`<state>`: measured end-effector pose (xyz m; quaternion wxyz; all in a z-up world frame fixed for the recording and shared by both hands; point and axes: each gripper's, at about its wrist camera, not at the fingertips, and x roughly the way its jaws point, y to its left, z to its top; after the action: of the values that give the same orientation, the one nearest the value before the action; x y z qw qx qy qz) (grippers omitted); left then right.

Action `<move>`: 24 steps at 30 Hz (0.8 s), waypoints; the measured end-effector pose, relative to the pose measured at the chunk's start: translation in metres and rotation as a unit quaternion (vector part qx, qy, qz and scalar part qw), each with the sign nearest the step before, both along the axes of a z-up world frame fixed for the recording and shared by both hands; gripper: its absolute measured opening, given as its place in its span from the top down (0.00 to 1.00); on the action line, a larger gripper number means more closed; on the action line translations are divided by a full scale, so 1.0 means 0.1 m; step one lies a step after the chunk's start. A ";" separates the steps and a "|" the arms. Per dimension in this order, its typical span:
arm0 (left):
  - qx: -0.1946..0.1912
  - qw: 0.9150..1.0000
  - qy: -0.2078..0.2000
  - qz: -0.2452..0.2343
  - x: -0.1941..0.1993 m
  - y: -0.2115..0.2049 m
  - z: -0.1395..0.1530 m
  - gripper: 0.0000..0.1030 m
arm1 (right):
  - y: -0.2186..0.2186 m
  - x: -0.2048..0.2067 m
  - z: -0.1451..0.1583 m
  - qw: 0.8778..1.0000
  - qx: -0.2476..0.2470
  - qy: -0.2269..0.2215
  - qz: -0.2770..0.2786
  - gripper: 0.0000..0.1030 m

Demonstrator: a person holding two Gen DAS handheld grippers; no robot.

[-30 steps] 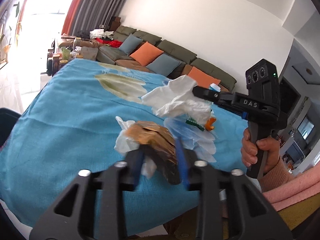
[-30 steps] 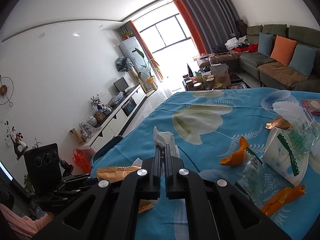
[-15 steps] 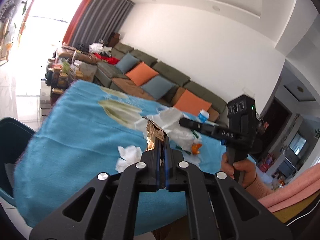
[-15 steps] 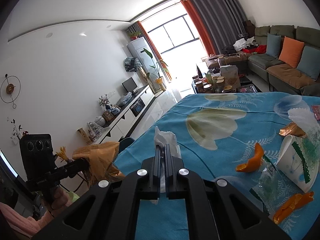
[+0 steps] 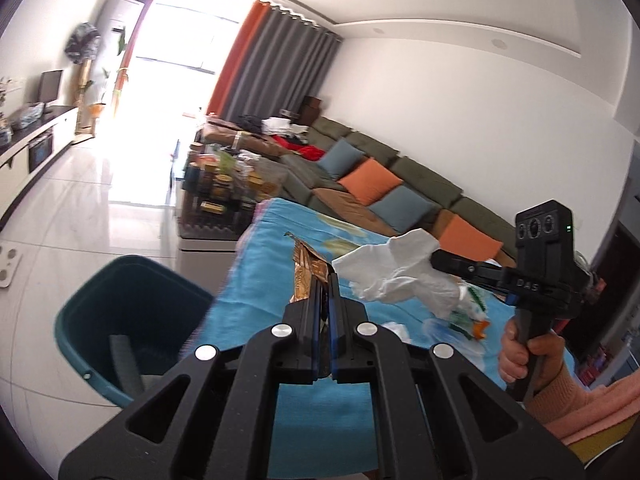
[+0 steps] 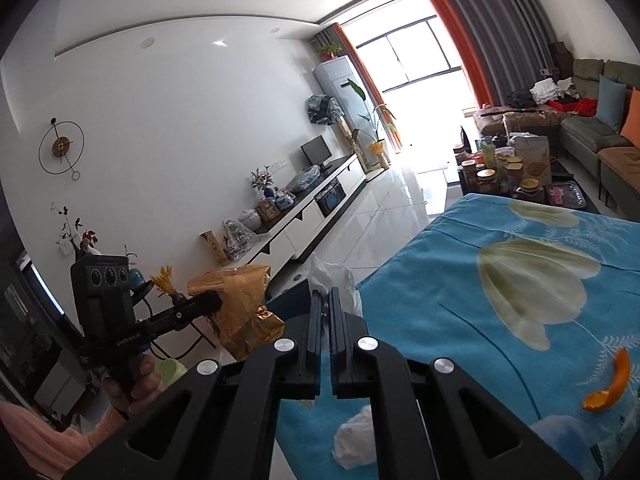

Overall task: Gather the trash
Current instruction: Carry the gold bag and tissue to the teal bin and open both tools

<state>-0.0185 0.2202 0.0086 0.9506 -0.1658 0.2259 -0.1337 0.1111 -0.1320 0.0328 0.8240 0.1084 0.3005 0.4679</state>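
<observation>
My left gripper (image 5: 325, 280) is shut on a crumpled gold wrapper (image 5: 306, 270), held in the air beside the table edge; it also shows in the right wrist view (image 6: 240, 312). My right gripper (image 6: 325, 294) is shut on a white tissue (image 6: 332, 280), which also shows in the left wrist view (image 5: 394, 276), held above the blue tablecloth (image 6: 500, 280). A dark teal bin (image 5: 132, 320) stands on the floor below and to the left of the left gripper. Another crumpled tissue (image 6: 354, 438) and an orange peel (image 6: 610, 386) lie on the cloth.
More wrappers and peel (image 5: 470, 318) lie on the table behind the right gripper. A low table with jars (image 5: 224, 188) stands beyond the table end. A sofa with cushions (image 5: 380, 184) runs along the right wall. A TV cabinet (image 6: 304, 216) lines the left wall.
The left gripper closed on the gold wrapper, lifted it off the cloth and swung left toward the table edge, bringing the bin into view. The right gripper followed, still holding the tissue.
</observation>
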 end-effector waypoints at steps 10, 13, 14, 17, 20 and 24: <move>0.017 0.996 0.031 0.084 0.05 0.59 -0.09 0.96 | 0.87 0.31 -0.03 0.998 -0.007 0.029 0.059 0.98; 0.024 0.994 0.043 0.101 0.11 0.73 -0.17 0.96 | 1.10 0.39 -0.09 0.997 -0.016 0.043 0.069 0.98; 0.021 0.993 0.047 0.104 0.13 0.77 -0.20 0.96 | 1.18 0.42 -0.11 0.996 -0.021 0.044 0.071 0.98; 0.019 0.991 0.059 0.116 0.17 0.90 -0.29 0.96 | 1.36 0.50 -0.19 0.995 -0.035 0.054 0.073 0.98; 0.020 0.989 0.069 0.126 0.23 0.97 -0.35 0.96 | 1.50 0.58 -0.28 0.994 -0.043 0.070 0.074 0.98; 0.025 0.987 0.082 0.137 0.33 1.03 -0.44 0.96 | 1.68 0.65 -0.40 0.992 -0.060 0.085 0.072 0.98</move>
<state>0.0143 0.3229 -0.0354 0.9420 -0.1820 0.2815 0.0171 0.1758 0.0361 -0.0069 0.7647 0.0762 0.4040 0.4962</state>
